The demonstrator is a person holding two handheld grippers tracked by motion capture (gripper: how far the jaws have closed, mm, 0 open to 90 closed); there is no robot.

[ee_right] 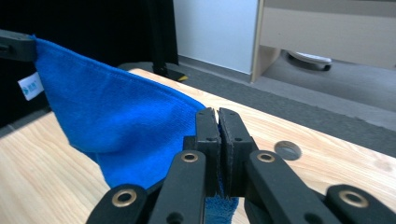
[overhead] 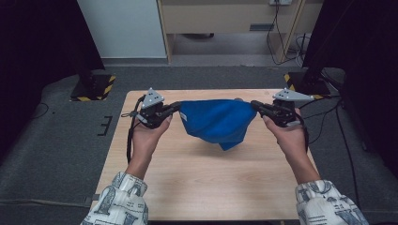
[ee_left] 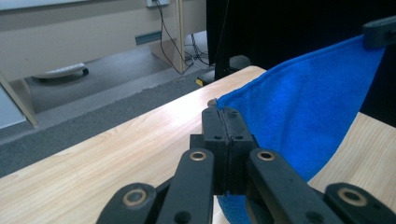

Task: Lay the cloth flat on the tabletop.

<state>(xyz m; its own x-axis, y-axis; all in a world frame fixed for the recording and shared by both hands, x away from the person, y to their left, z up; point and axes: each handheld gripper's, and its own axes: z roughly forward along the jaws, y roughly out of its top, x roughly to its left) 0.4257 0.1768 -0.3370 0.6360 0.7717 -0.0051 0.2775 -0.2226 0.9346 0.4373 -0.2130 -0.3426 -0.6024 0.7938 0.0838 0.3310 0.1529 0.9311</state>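
Blue microfibre cloth [overhead: 216, 121] hung stretched between two grippers at the centre of the high view.

Its top edge was taut; the left gripper [overhead: 175, 107] was clamped on one corner and the right gripper [overhead: 256, 105] on the other, above the pale wooden table [overhead: 202, 183]. Judging by this, the lift and spread were done; folding or laying flat remained. The right gripper view showed a small white label [ee_right: 31, 87] at upper left, which the high view did not.
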